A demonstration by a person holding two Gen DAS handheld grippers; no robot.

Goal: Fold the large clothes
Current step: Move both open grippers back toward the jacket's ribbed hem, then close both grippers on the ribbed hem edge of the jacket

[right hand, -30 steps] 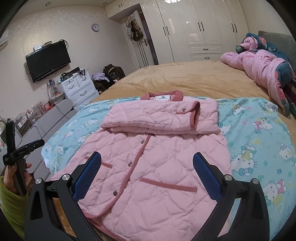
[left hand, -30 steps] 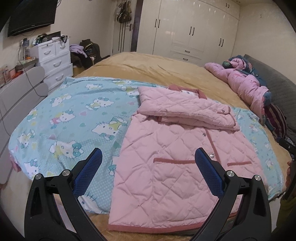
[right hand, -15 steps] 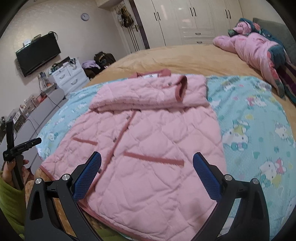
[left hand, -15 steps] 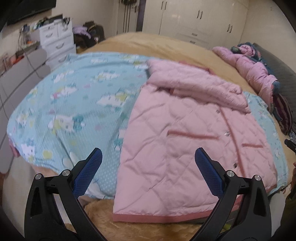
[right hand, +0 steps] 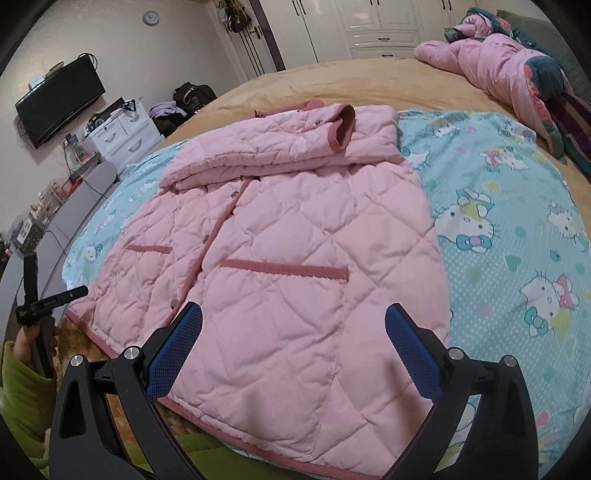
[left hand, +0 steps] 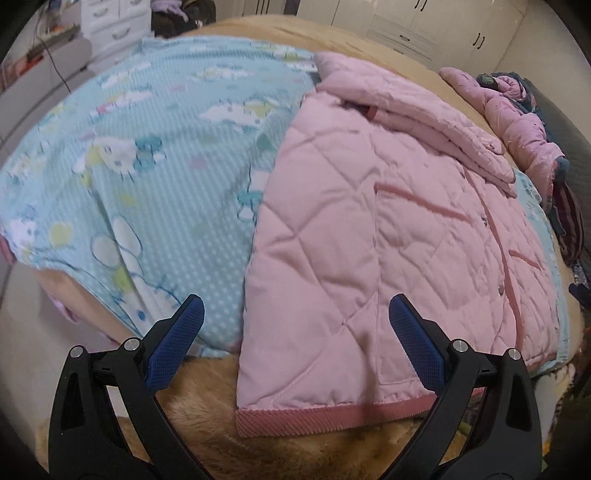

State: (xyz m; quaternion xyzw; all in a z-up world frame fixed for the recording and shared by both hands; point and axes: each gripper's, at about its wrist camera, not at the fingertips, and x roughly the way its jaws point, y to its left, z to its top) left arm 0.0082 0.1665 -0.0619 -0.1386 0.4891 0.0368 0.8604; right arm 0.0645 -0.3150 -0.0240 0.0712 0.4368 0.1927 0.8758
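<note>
Both claws, left (left hand: pixel 293 325) and right (right hand: pixel 291 332), gape empty, now lowered to pink quilted jacket (right hand: pixel 295 240) hem; bottom fold next.

Jacket (left hand: pixel 369 236): quilted pink cloth, matt, smooth between diamond stitch lines; hem and pocket bands in darker pink ribbed knit, rough-looking.

Blanket (right hand: pixel 517 229): light blue printed cloth, matt, with a fine dotted weave.

Bed cover (right hand: pixel 351 81): tan cloth, matt; it looks plush and furry at the near edge in the left wrist view.

Left claw (left hand: pixel 295 343) and right claw (right hand: pixel 293 345): black matt plastic arms, silver metal screw heads with a slight shine, finger pads (left hand: pixel 417 347) of blue material with a fine mesh-like grip texture.

Wardrobe (right hand: pixel 325 26): white panels, glossy, smooth.

Sleeve (right hand: pixel 22 395): green cloth, matt, fleecy.
</note>
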